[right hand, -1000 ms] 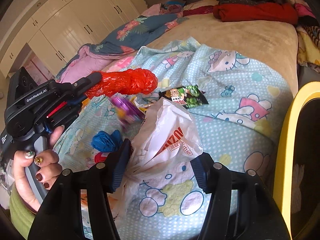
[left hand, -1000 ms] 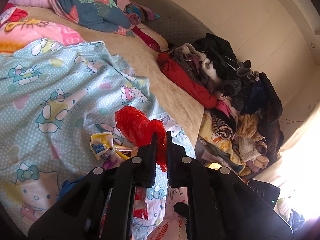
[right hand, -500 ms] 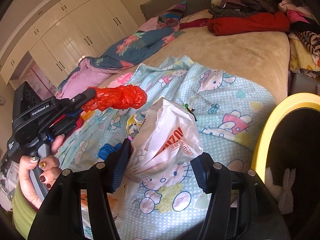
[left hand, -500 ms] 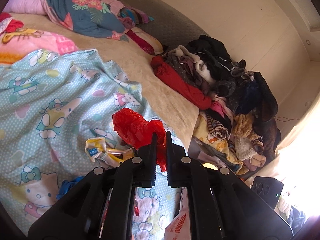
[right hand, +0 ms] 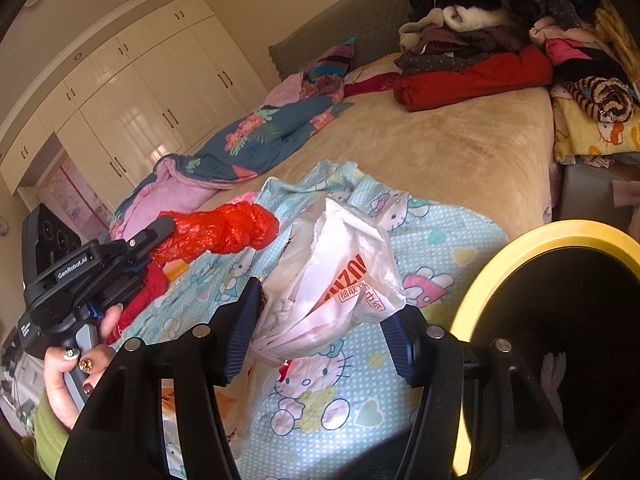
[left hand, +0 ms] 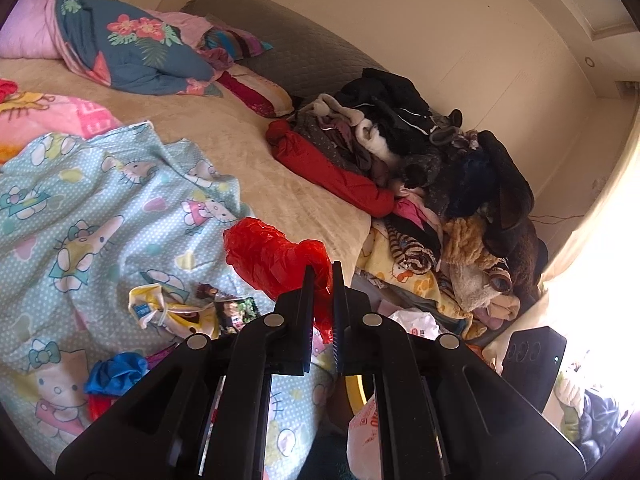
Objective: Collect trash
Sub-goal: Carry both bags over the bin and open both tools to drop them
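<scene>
My left gripper (left hand: 321, 270) is shut on a crumpled red plastic bag (left hand: 272, 256), held up above the bed; the right wrist view shows that red bag (right hand: 224, 232) sticking out of the left gripper (right hand: 165, 225). My right gripper (right hand: 324, 304) is shut on a white plastic bag (right hand: 336, 264) with red lettering, its pads pressing both sides. A yellow-rimmed black bin (right hand: 520, 240) stands just right of it. On the blanket lie a yellow wrapper (left hand: 160, 308), a dark snack packet (left hand: 236, 310) and a blue bag (left hand: 116, 372).
The bed carries a light-blue cartoon blanket (left hand: 80, 220), a floral quilt (left hand: 140, 52) and a big pile of clothes (left hand: 440, 168) along its far side. A white wardrobe (right hand: 140, 112) lines the wall. A person's hand (right hand: 72, 368) grips the left gripper's handle.
Both grippers have risen above the bed with their bags still held. The yellow-rimmed bin has come further into the right wrist view.
</scene>
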Tool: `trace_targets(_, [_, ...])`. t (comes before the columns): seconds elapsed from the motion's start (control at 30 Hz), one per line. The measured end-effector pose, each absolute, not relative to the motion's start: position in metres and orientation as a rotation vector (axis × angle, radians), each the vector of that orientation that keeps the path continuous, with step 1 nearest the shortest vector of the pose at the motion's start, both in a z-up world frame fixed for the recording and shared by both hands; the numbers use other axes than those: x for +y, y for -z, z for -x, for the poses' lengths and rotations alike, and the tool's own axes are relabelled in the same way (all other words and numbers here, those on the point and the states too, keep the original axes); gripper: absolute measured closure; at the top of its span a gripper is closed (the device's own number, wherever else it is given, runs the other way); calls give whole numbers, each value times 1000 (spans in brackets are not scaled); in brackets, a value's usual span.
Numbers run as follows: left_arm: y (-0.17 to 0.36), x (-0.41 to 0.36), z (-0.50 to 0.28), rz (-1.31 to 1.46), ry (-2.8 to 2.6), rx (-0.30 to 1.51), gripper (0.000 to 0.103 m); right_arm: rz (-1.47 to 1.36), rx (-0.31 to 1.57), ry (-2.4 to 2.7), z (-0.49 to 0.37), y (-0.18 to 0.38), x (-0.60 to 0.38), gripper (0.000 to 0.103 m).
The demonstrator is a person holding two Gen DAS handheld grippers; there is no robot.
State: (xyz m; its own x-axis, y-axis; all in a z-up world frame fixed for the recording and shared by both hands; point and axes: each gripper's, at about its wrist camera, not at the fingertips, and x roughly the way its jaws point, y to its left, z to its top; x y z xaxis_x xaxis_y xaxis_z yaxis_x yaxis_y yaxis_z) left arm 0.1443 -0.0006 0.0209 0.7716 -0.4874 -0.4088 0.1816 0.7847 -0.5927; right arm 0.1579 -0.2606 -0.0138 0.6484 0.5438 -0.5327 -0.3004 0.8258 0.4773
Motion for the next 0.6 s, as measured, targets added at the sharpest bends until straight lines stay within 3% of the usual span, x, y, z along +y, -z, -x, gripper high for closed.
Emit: trace_targets(0.6, [-34, -60, -133, 468, 481, 588, 99, -416, 630, -360, -145, -9, -337, 47])
